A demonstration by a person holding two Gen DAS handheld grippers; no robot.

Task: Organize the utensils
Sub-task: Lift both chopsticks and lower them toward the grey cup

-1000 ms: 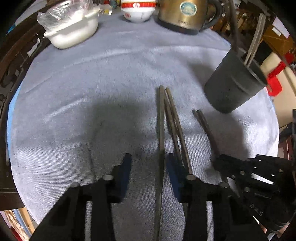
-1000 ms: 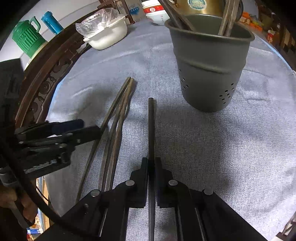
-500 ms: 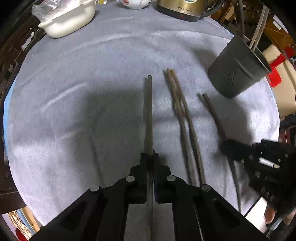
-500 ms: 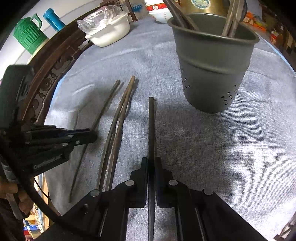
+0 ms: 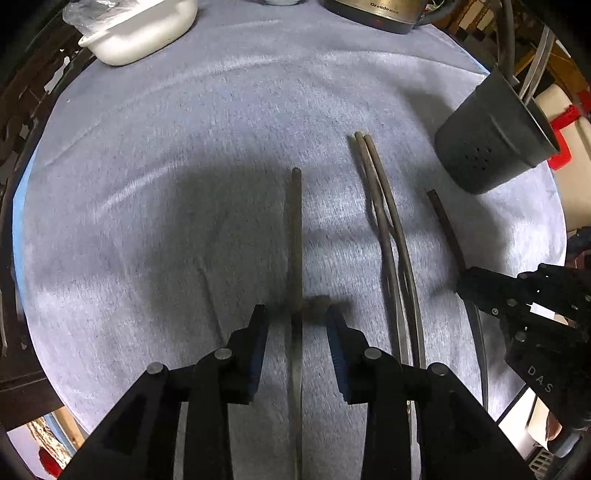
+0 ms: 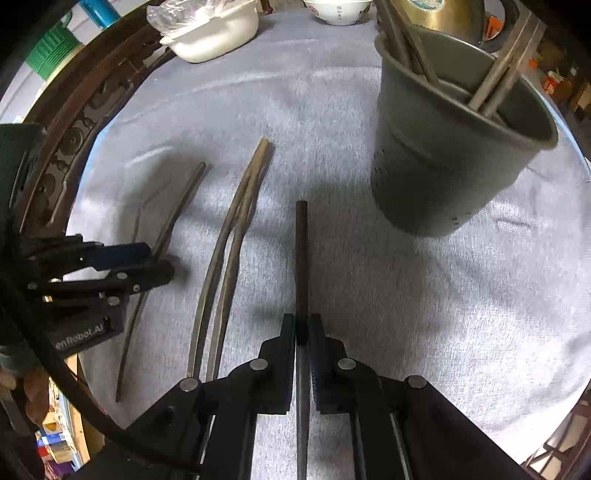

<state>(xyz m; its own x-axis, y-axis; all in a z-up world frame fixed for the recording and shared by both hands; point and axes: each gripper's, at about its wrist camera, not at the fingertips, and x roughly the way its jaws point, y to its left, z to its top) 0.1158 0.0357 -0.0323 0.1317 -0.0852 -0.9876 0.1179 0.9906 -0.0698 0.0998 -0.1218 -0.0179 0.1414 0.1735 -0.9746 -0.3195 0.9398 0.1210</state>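
chopsticks: one gripped for the holder, one just let go on the desk.

chopstick (image 6: 302, 258) clamped between the nearly shut jaws of the right gripper (image 6: 303, 328), tip short of the grey holder (image 6: 443, 155), which already keeps several. second chopstick (image 5: 295, 236) lying free between left gripper (image 5: 297, 325) jaws, just reopened and apart from it. loose pair (image 5: 388, 229) flat beside it. risks, probably: tip catching the holder rim and tipping it; thin stick pivoting in the grip; snagging on the grey cloth (image 5: 184, 166). white dish (image 5: 144, 33) and kettle (image 5: 376, 14) at the far edge, cluttered room beyond.
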